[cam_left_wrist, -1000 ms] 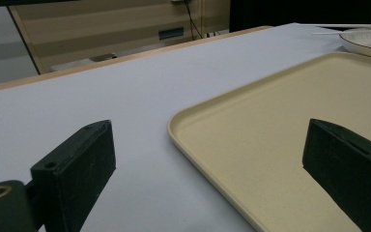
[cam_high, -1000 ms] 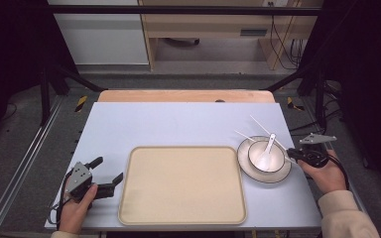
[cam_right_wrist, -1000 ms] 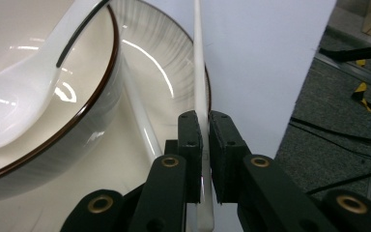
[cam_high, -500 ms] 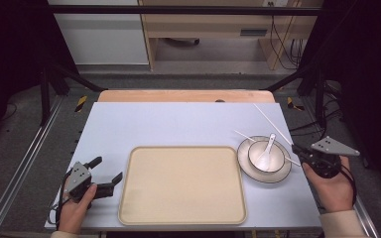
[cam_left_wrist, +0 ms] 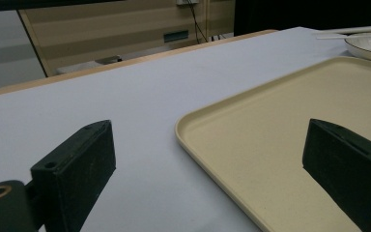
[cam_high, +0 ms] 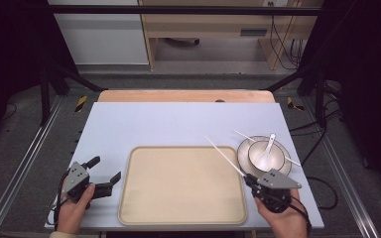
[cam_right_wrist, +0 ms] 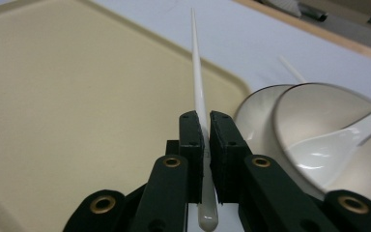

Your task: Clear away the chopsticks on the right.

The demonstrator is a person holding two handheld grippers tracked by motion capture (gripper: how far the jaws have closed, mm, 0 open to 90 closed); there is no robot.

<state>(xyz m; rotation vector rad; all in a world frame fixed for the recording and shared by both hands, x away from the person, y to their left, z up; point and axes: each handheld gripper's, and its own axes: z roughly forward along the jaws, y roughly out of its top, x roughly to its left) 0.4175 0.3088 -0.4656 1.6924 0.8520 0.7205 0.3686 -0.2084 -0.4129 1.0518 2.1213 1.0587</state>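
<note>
Swung in from beside the bowl (cam_high: 266,156), my right gripper (cam_high: 250,179) now hovers at the tray's (cam_high: 129,198) near right corner, jaws clamped on a white chopstick (cam_high: 225,157) that slants out over the tray. Its mate (cam_high: 244,135) lies across the plate (cam_high: 283,170), so I judge that one comes next. My left gripper (cam_high: 104,174) waits open beside the tray.

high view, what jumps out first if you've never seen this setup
The big beige tray at the table's front centre draws the eye first. At its right edge the right gripper is shut on a white chopstick that slants out over the tray's corner. Beside it sits a plate holding a bowl and a white spoon.
</note>
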